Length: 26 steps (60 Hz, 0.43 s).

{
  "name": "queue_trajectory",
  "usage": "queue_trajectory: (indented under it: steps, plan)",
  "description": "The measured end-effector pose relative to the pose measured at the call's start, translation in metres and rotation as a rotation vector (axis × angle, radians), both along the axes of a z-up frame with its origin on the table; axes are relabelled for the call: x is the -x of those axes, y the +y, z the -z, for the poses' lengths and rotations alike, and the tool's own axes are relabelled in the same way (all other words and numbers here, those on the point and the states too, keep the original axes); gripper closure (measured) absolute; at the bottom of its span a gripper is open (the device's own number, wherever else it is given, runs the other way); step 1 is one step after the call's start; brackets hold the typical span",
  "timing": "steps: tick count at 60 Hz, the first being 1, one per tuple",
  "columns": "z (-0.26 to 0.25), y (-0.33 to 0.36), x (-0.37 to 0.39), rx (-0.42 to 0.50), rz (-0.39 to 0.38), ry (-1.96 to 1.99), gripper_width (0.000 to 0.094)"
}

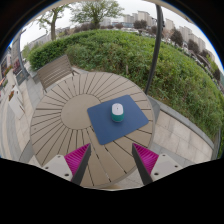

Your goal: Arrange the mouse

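We find the gripper (110,160) released: its fingers stand well apart and grasp nothing, and bare table (50,115) planks show in the gap between them.

Left to right: beyond the left finger (76,160) runs the slatted round table, with a wooden chair (55,72) past its far edge. Ahead of the gap lies a blue mat (112,120), and on it, beyond the fingers and slightly toward the right one, sits the mouse (117,112), a small white-topped object whose detail is too small to confirm. The right finger (145,158) points at the mat's near right corner. A dark pole (157,45) rises beyond.

In our judgement the step in hand is the approach. It is best done by advancing and descending squarely over the mouse, keeping the fingers wide until they straddle it.

The gripper is held high and back from the table, tilted downward toward the mat.
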<state>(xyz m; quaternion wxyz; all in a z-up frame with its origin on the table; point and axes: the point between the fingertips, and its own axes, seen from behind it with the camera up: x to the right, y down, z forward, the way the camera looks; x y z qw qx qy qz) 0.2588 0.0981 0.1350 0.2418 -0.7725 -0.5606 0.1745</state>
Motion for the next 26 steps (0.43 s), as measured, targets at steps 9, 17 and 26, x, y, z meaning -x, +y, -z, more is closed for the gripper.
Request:
queue_trajectory:
  steps: [9,17,26]
  plan:
    - [-0.008,-0.005,0.0,-0.035,-0.026,0.015,0.0097]
    - [-0.01,-0.007,0.003,-0.034,-0.026,0.02,0.0096]
    - [-0.005,-0.015,0.005,-0.005,-0.023,0.014,0.0097]
